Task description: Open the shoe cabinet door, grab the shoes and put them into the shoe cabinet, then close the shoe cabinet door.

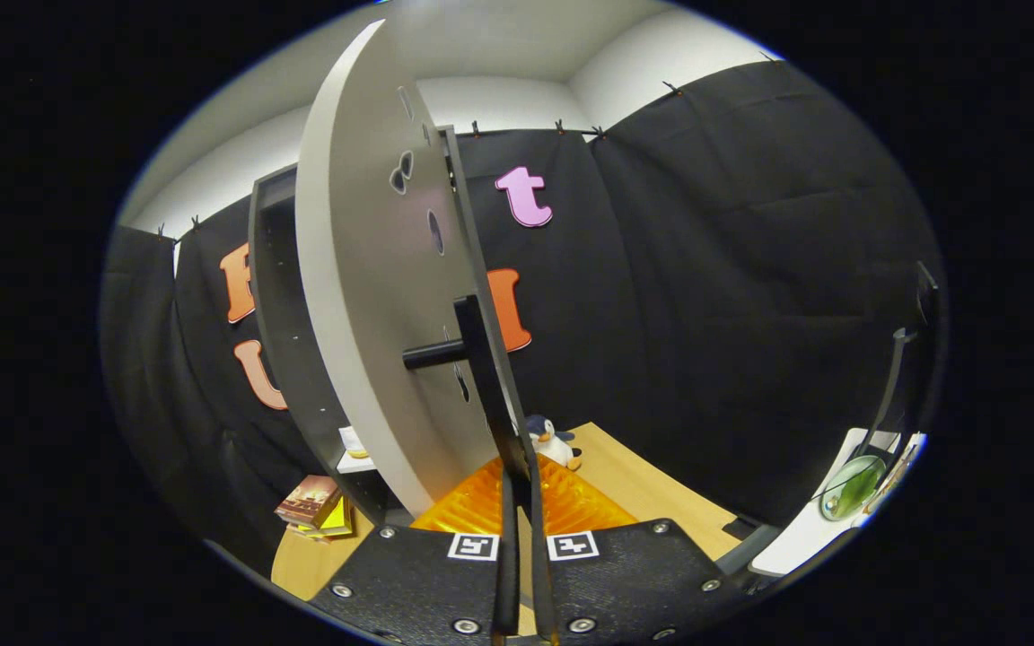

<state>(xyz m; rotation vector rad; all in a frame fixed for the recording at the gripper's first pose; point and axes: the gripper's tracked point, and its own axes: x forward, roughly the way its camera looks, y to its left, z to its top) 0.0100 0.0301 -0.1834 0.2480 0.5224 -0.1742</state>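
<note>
- Mid-task, by the look of it: pale grey flat-panel shoe cabinet door (364,296) swung open, seen nearly edge-on, with the dark grey cabinet carcass (279,296) behind it to the left.
- Gripper (517,538) fingers drawn narrow, almost together, pinching the thin black bar handle (490,395) of the door between them (both fingers seem to press on it, judged from the tiny gap).
- Short black round post (432,354) joining that handle to the door face.
- Opening step apparently done or close to done; shoes not yet picked out with certainty, so grabbing, stowing and closing judged still to come.
- Something pale with a yellow-orange patch (355,444) on a low white shelf inside the cabinet (too small to identify).
- Light wooden table surface (652,493) below, carrying a ribbed translucent orange mat (526,507) just ahead of the fingers.
- Small plush penguin (553,441) at the far edge of the orange mat.
- Stack of books, yellow and brown (315,507), near the surface's left edge, beside the cabinet's foot.
- Round green glassy object (852,487) on a white ledge well apart to the right.
- Black cloth booth walls all round, white ceiling above.
</note>
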